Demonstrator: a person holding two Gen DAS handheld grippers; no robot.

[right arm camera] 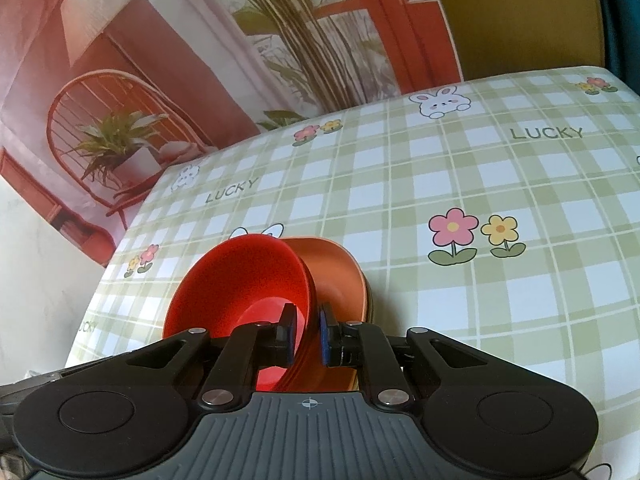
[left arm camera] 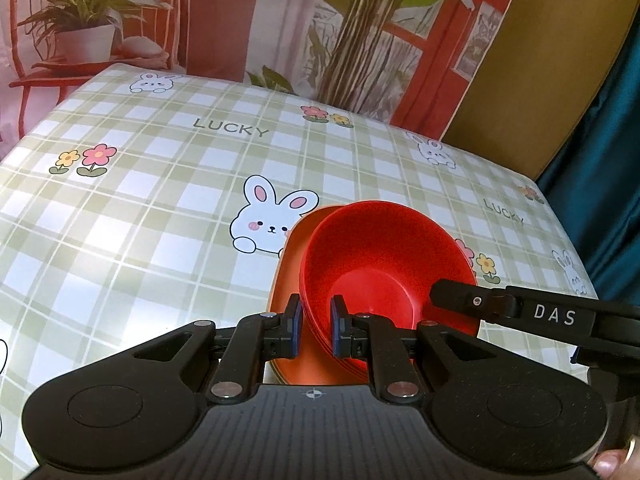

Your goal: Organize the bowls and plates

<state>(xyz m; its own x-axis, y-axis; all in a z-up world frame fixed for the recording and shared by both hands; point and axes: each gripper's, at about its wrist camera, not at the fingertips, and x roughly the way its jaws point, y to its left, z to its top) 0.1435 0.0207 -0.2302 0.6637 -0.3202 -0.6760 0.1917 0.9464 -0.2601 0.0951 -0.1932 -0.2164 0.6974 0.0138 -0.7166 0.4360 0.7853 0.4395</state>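
A stack of red bowls (left arm camera: 384,256) rests tilted on an orange plate (left arm camera: 292,264) that lies on the checked tablecloth. My left gripper (left arm camera: 316,326) is shut on the left rim of the red bowl stack. My right gripper (right arm camera: 306,334) is shut on the right rim of the same red bowls (right arm camera: 248,280), with the orange plate (right arm camera: 336,276) just behind and to the right. The right gripper's arm (left arm camera: 520,312) reaches in from the right in the left wrist view.
The table carries a green checked cloth with rabbits and flowers (left arm camera: 160,200). A printed backdrop with plants and a red door (left arm camera: 360,32) stands behind the far edge. A dark teal curtain (left arm camera: 600,160) hangs at the right.
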